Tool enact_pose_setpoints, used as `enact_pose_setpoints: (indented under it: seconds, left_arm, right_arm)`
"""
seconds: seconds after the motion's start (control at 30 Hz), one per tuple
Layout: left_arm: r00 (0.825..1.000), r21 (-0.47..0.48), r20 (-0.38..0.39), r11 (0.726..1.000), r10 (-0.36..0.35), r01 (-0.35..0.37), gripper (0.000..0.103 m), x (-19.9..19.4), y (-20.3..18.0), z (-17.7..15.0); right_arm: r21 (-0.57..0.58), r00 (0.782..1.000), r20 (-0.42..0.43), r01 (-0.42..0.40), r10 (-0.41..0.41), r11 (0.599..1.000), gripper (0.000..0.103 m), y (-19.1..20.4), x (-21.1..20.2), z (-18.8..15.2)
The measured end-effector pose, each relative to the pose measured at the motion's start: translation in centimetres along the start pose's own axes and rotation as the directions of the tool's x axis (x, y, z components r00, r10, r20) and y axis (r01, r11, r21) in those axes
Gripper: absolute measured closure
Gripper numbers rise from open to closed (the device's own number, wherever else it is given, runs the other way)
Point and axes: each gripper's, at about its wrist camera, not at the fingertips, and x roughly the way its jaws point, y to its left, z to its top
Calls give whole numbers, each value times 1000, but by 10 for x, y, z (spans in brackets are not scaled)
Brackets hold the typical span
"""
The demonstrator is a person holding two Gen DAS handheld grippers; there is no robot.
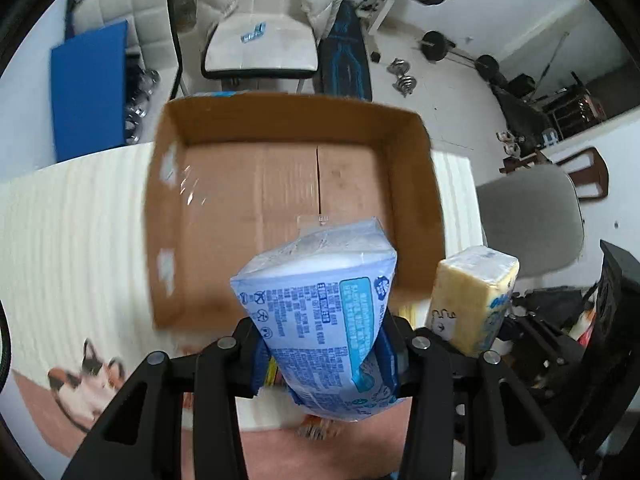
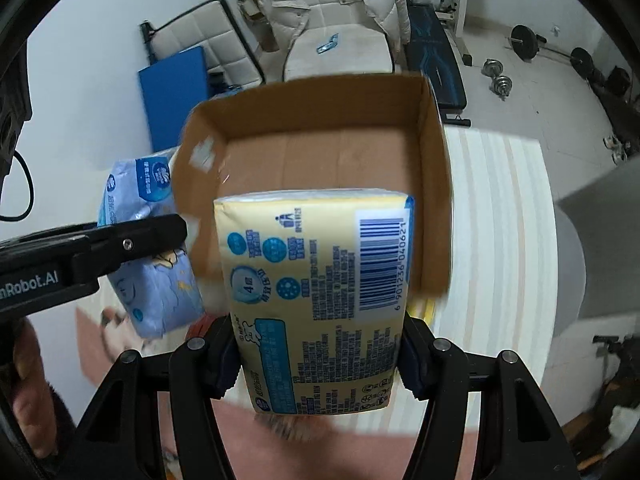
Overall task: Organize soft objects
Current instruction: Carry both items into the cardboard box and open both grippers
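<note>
Plainly, each gripper is clamped on a tissue pack: the left gripper [image 1: 324, 356] squeezes the blue pack [image 1: 320, 308], visibly pinched at its waist; the right gripper [image 2: 320, 356] grips the yellow pack [image 2: 320, 296] by its sides; both hang just over the near edge of the open cardboard box [image 1: 280, 184] on the table [image 1: 72, 216]; these look light, squashy, film-slick, so mid-body holds seem safest.

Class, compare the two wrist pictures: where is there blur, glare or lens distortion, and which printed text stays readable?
Left wrist view: the cardboard box is motion-smeared, with glare streaks on its left wall; the blue tissue pack print is soft. Right wrist view: box edges are smeared, yet the barcode on the yellow tissue pack reads sharply. Both views: fisheye curving and dark corners.
</note>
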Motion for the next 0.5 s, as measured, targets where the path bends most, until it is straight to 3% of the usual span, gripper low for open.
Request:
enact_pose_setpoints:
  seconds: [0.17, 0.3, 0.5]
  left_arm:
    - [994, -53, -103, 998, -35, 30, 62, 64, 1, 84]
    - [988, -61, -148, 997, -48, 39, 62, 111, 5, 112]
    - [983, -33, -180, 999, -17, 11, 60, 143, 0, 134]
  right_arm:
    - [-7, 997, -64, 45, -45, 999, 38, -28, 59, 79]
    - [-28, 991, -110, 76, -79, 997, 38, -44, 107, 116]
    - [-39, 984, -139, 103, -107, 994, 38, -52, 145, 136]
